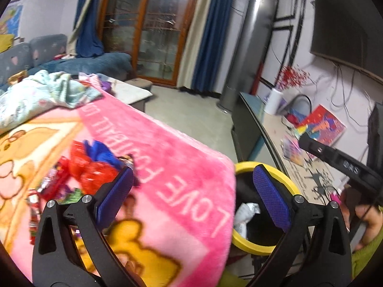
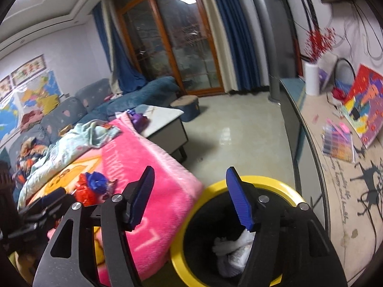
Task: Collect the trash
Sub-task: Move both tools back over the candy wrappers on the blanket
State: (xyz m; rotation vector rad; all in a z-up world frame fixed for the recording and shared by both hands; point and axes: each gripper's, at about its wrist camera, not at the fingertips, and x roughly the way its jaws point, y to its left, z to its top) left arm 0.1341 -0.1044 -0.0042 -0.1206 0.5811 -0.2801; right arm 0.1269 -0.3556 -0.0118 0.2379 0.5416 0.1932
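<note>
Yellow-rimmed bin (image 2: 191,198) beside pink blanket (image 1: 167,167) corner holds crumpled paper (image 2: 232,251). Left gripper (image 1: 194,196) and right gripper (image 2: 191,193) spread, empty. Wrappers (image 1: 93,167) judged next; reach back required.

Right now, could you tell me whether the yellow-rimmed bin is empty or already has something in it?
Not empty: the bin has crumpled white trash at the bottom, seen in both views. How full it is, I cannot tell.

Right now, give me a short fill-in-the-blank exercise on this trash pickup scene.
1. The bin has a ____ rim.
2. The crumpled white trash lies ____ the bin.
3. The red and blue wrappers lie on the ____ blanket.
4. Both grippers' jaws hold ____.

Missing words: yellow; inside; pink; nothing
</note>
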